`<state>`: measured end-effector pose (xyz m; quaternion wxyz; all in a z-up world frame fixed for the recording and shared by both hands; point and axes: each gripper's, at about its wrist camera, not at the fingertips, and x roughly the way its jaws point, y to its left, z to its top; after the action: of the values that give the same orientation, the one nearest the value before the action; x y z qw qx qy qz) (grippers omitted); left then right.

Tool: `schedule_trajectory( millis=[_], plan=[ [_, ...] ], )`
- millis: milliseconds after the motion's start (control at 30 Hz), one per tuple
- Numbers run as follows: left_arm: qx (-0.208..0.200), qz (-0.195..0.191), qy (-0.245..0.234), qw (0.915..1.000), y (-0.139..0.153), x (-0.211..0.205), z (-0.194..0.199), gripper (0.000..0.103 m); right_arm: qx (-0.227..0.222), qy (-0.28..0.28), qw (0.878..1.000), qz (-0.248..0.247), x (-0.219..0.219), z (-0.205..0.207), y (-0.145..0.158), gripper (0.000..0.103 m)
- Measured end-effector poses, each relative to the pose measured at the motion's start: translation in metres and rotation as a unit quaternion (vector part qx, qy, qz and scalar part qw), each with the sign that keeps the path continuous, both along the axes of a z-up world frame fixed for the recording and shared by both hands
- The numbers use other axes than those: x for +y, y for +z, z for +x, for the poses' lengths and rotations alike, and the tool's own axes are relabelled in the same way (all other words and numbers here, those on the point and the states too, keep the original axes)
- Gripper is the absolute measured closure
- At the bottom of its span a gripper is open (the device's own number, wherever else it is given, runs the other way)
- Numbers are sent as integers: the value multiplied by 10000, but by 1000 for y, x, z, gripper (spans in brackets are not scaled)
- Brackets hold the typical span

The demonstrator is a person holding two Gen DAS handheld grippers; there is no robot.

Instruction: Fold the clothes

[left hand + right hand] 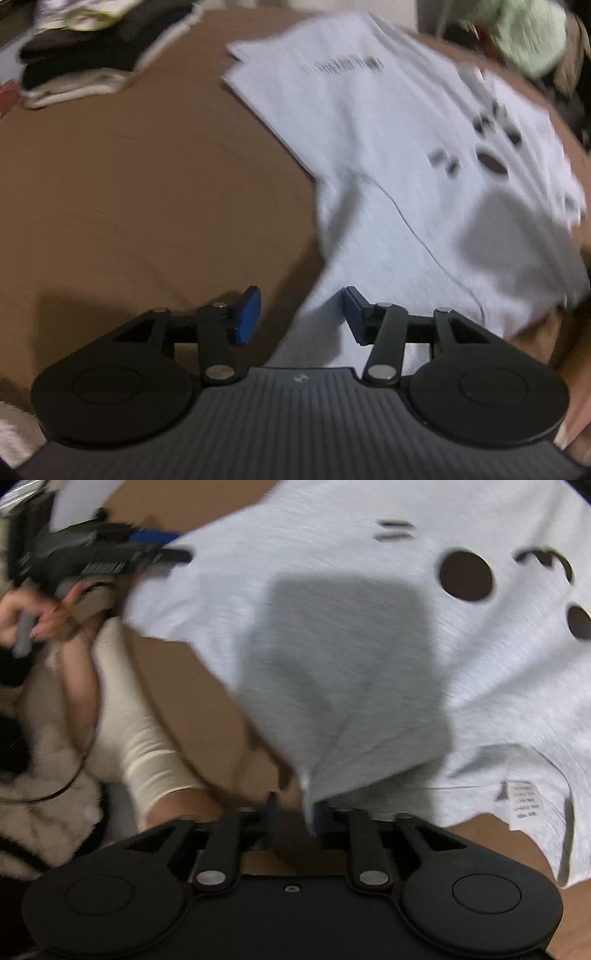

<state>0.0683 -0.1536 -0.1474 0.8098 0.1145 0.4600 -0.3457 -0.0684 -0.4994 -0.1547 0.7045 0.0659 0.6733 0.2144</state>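
Shirt pinched in right gripper, beside spread left gripper

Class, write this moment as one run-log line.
left gripper: open, empty, beside T-shirt | right gripper: shut on T-shirt edge, lifting | surface: brown table

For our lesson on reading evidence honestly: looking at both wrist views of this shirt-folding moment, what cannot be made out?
- Printed line on the light grey T-shirt, left wrist view: motion blur makes it unreadable.
- Care label, right wrist view: lettering too small and blurred.
- Right hand-held gripper fingertips, right wrist view: bunched shirt fabric hides them.
- Stack of dark and white clothes, left wrist view: cut by the frame edge, blurred.
- Green cloth, left wrist view: cut off, unidentifiable.
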Motion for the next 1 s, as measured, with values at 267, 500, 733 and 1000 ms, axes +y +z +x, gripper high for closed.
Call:
schedule_trajectory(
  millis=[267, 500, 733, 1000],
  plan=[
    [513, 170, 662, 9963, -34, 7, 27, 42, -544, -99, 9983, 197, -24, -4, 47, 52],
    [726, -261, -319, 9965, -25, -22, 1, 60, -1728, -132, 9790, 1073, -13, 15, 92, 50],
    [1027, -965, -871, 9862, -33, -39, -20, 66, -1711, -922, 9736, 1193, 15, 88, 55, 50],
    [796, -1094, -352, 9902, -25, -17, -9, 61, -1260, -1906, 9697, 866, 21, 124, -26, 50]
  ],
)
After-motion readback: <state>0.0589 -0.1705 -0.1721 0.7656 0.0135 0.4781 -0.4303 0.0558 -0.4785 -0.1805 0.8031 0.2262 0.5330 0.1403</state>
